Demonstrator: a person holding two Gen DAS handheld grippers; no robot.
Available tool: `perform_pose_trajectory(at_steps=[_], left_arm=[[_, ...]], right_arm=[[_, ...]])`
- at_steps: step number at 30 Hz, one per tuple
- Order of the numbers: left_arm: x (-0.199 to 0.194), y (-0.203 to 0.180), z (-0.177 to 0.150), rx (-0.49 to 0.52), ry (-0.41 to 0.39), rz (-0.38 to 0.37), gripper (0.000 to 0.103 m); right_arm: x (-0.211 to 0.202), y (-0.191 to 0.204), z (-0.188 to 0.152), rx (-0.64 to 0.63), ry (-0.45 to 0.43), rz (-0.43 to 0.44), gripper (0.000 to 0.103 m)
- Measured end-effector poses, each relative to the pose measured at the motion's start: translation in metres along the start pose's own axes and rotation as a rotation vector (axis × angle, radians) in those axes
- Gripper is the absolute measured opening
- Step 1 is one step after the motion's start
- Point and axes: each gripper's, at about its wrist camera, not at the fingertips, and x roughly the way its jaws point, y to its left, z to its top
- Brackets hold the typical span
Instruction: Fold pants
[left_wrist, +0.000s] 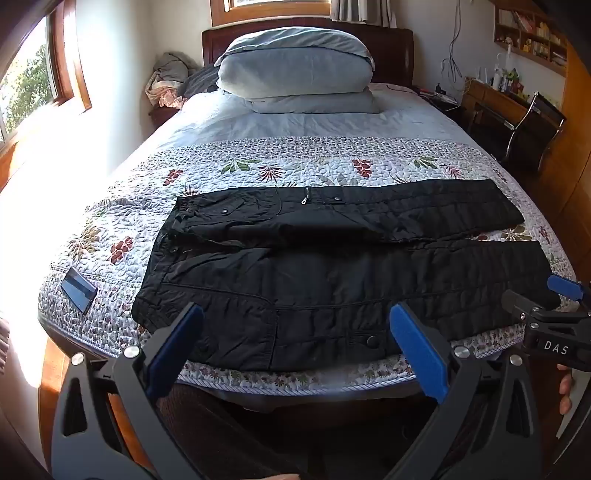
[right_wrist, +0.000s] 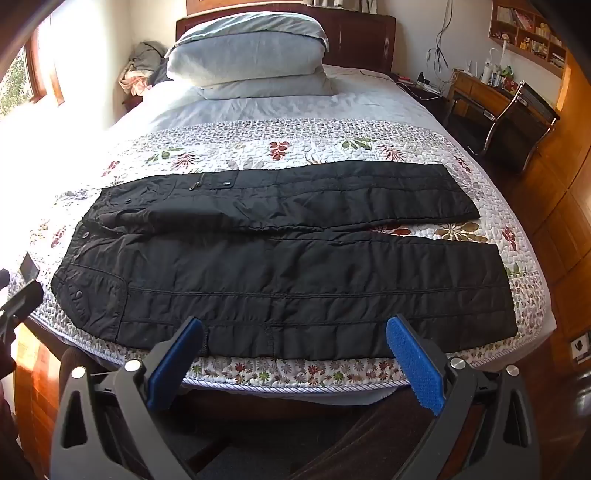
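Note:
Black quilted pants (left_wrist: 332, 258) lie flat across the foot of the bed, waist to the left, both legs stretched to the right and slightly apart; they also show in the right wrist view (right_wrist: 280, 266). My left gripper (left_wrist: 295, 325) is open and empty, hovering at the near edge of the pants by the waist pocket. My right gripper (right_wrist: 295, 339) is open and empty, at the near edge of the nearer leg. The right gripper also shows in the left wrist view (left_wrist: 546, 306) at the leg's cuff end.
The pants rest on a floral quilt (left_wrist: 295, 166) on the bed. A dark phone (left_wrist: 78, 288) lies on the quilt's left corner. Stacked pillows (left_wrist: 295, 70) sit at the headboard. A desk and chair (left_wrist: 524, 122) stand at the right, a window at the left.

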Motion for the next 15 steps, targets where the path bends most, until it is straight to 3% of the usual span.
perform_pose_trajectory(at_steps=[15], left_arm=[[-0.0008,-0.0044,0.0013,0.004,0.001,0.009,0.101]], right_arm=[[0.0018,-0.0007,0.0011,0.0,0.002,0.003,0.1]])
